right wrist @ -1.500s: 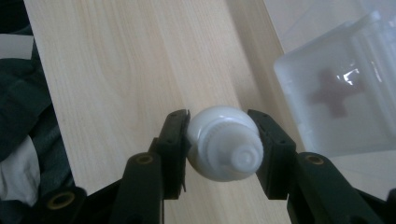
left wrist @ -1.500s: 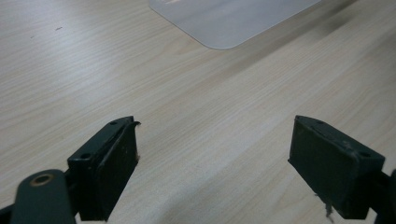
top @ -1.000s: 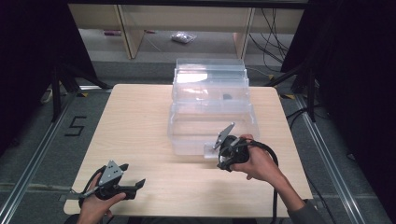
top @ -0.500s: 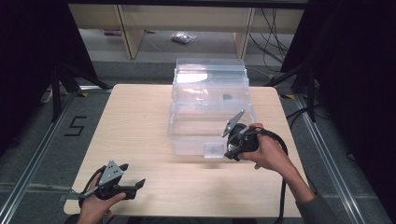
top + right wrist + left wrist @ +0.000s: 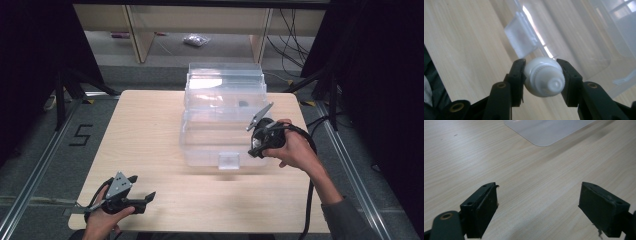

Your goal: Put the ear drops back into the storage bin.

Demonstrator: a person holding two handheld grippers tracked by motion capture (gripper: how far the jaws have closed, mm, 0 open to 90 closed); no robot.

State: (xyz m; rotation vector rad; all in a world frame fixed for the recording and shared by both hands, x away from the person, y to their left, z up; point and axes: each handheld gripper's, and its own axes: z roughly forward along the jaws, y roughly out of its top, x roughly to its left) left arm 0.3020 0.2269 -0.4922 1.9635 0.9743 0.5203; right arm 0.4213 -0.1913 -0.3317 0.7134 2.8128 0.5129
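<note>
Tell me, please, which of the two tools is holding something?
The right tool, at the clear box, grips a white ridged object; the left tool stands open.

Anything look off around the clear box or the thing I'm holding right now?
Nothing stands out. The white cap sits squarely clamped in the right gripper beside the clear box, which looks intact on the table.

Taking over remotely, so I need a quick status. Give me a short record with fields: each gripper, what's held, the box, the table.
right gripper: shut on a small white bottle, at the box's near right side
left gripper: jaws open, nothing between them, low over the table's near left corner
box: clear plastic, mid-table, latch tab on its near side
table: light wood
</note>
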